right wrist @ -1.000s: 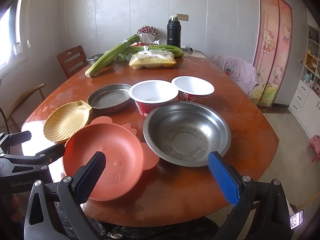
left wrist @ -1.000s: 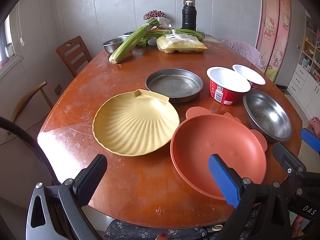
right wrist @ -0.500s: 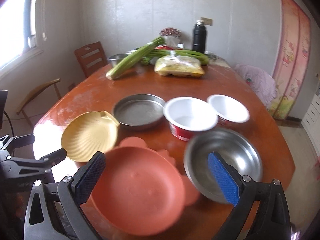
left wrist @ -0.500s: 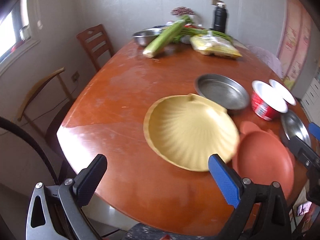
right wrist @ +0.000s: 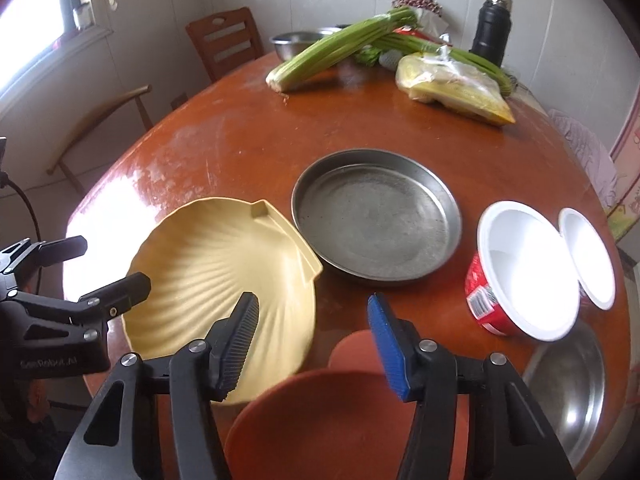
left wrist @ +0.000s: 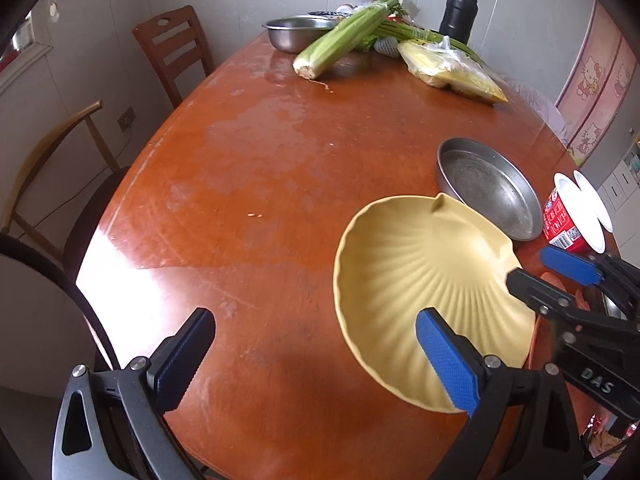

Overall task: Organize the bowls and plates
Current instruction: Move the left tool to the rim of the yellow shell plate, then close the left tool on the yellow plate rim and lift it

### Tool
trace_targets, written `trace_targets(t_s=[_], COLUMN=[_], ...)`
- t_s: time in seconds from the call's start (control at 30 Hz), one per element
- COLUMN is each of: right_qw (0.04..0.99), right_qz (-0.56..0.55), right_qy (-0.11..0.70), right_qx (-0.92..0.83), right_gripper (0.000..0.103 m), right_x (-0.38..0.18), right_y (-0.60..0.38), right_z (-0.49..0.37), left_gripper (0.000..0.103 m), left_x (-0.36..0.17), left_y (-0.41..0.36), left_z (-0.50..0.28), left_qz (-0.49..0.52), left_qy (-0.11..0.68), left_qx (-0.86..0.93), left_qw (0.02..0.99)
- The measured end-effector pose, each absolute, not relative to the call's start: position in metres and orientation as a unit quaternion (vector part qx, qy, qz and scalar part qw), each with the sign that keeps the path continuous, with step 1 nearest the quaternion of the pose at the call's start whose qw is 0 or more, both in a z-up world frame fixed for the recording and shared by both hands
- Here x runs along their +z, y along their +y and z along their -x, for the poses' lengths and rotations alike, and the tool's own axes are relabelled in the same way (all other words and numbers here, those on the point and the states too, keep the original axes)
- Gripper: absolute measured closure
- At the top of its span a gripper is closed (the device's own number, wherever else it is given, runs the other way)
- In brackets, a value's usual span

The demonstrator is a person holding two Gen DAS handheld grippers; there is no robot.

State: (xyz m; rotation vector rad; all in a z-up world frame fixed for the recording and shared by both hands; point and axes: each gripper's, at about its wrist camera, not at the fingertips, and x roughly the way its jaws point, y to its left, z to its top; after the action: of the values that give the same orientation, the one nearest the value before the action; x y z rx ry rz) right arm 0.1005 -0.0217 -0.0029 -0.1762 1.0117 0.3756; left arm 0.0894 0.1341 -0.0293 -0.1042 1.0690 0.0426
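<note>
A yellow shell-shaped plate (left wrist: 420, 280) (right wrist: 212, 276) lies on the round wooden table (left wrist: 260, 184). Behind it sits a flat metal pan (left wrist: 488, 186) (right wrist: 376, 216). An orange plastic plate (right wrist: 320, 420) lies at the table's near edge, with a steel bowl (right wrist: 568, 392) to its right. Two red-and-white paper bowls (right wrist: 524, 272) stand at the right. My left gripper (left wrist: 308, 360) is open, its blue finger over the yellow plate's near rim. My right gripper (right wrist: 312, 340) is open above the orange plate, its black finger over the yellow plate's right edge.
At the far end lie celery stalks (left wrist: 344, 36), a yellow bag (left wrist: 452, 72), another steel bowl (left wrist: 296, 34) and a black flask (left wrist: 458, 10). Wooden chairs (left wrist: 172, 52) stand at the left. A broad stretch of bare tabletop shows at the left.
Both grippers have moved left and forward over the table. The right gripper's fingers have narrowed somewhat. The yellow plate now lies between the two grippers. No dish has moved.
</note>
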Motion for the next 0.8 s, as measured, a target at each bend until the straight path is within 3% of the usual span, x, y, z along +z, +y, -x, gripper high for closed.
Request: trace_targets(t_s=[0.2, 0.27, 0.43, 0.63, 0.8], right_qw=[0.847, 0.842, 0.832, 0.826, 0.824], right_qz=[0.112, 0.119, 0.123, 0.116, 0.094], right_qy=[0.487, 0.494, 0.504, 0.507, 0.512], right_qx=[0.183, 0.182, 0.195, 0.216, 0.221], right_gripper=[0.054, 0.057, 0.061, 0.066, 0.066], right_x=[-0.012, -0.017, -0.026, -0.027, -0.022], right_y=[-0.009, -0.006, 0.000, 0.005, 0.002], right_z=[-0.112, -0.115, -0.120, -0.119, -0.119], left_gripper=[0.015, 0.027, 0.038, 0.061, 0.062], left_x=[-0.034, -0.036, -0.041, -0.042, -0.040], left_y=[0.127, 0.126, 0.120, 0.114, 0.116], left_z=[-0.096, -0.100, -0.104, -0.112, -0.113], left_qz=[0.048, 0.050, 0.054, 0.055, 0.052], left_qy=[0.518, 0.524, 0.533, 0.540, 0.540], left_qx=[0.018, 0.012, -0.004, -0.028, -0.023], left_qw=[0.854, 0.850, 0.844, 0.839, 0.839])
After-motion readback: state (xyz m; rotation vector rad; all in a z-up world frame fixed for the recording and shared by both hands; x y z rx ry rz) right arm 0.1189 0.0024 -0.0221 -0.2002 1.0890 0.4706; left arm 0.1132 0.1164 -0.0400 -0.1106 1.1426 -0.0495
